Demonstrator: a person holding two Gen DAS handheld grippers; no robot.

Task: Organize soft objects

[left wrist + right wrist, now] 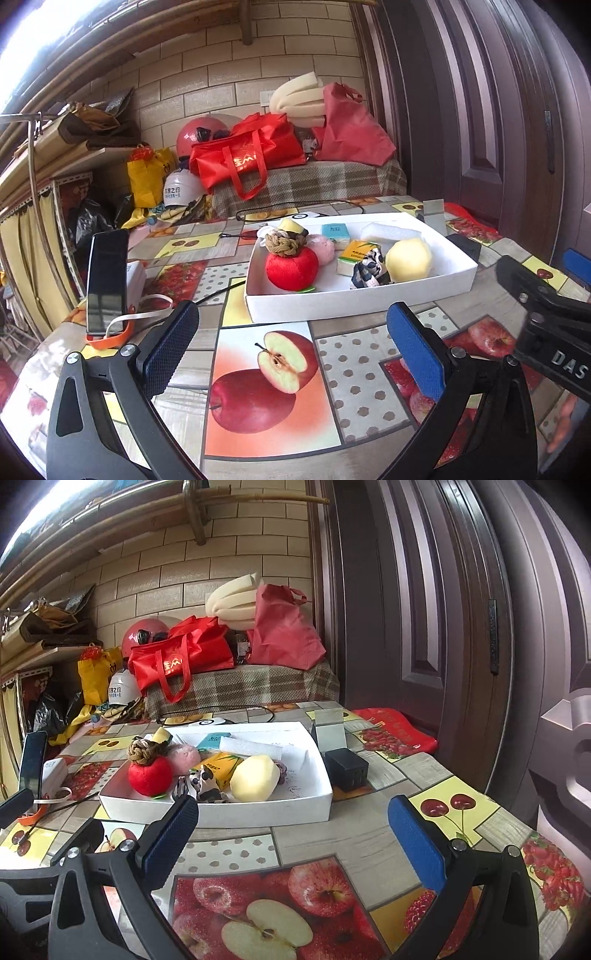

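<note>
Left gripper [291, 343] and right gripper [293, 834] both hover low over the fruit-print tablecloth [354, 373], jaws spread wide with nothing between them. Just beyond both sets of fingertips sits the white tray [362, 295], holding the soft objects: a red plush apple [291, 269] at its near left with a knotted rope ball [282, 245] resting on top, a pale yellow foam ball [408, 260] near right, a black-and-white patterned cloth [369, 271] between them, and tissue packs [354, 254] behind. Farther off, a phone [107, 280] stands upright at left, well apart from the tray.
</note>
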